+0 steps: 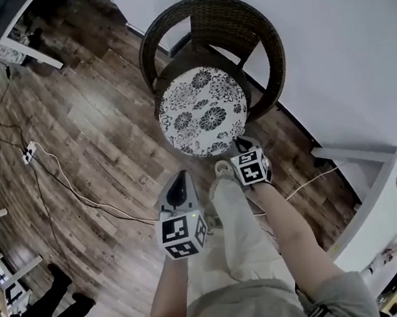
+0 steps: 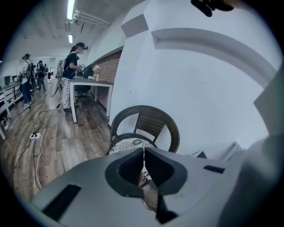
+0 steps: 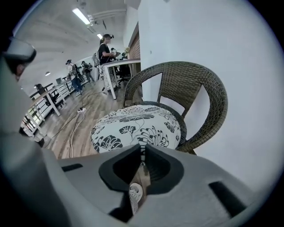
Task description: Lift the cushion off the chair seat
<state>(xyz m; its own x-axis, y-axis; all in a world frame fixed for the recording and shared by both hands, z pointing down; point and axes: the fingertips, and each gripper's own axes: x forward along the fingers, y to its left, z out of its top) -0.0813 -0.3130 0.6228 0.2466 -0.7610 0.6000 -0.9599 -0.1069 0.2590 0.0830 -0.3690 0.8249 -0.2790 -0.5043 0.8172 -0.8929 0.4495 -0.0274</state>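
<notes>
So, biggest stuff first: dark wood plank floor [image 1: 94, 131] fills the left and middle of the head view, and a plain white wall [image 1: 342, 43] takes the whole upper right. A white cabinet [image 1: 376, 204] pokes in at the lower right.

The round wicker chair [image 1: 240, 27] sits top centre, with its back right against the wall. The cushion [image 1: 203, 110], white with black flowers, lies flat on the seat and covers pretty much all of it. Not lifted yet.

The person's light trouser leg [image 1: 240, 235] runs up from the bottom centre to a pale shoe [image 1: 223, 170] just below the cushion's front edge.

Right gripper [image 3: 143, 153]: the jaws are pressed together down to a thin slit, with nothing pinched. In its own view the cushion lies just past the tips. From above, its nose sits right at the cushion's lower right edge, and I can't tell if it actually touches.

Left gripper [image 2: 143, 162]: same deal, jaws closed on nothing. It's lower left of the cushion in the head view, clearly apart from it.

Small stuff: a white cable [image 1: 81, 197] snakes across the floor to a power strip [image 1: 29, 151] at the left.
</notes>
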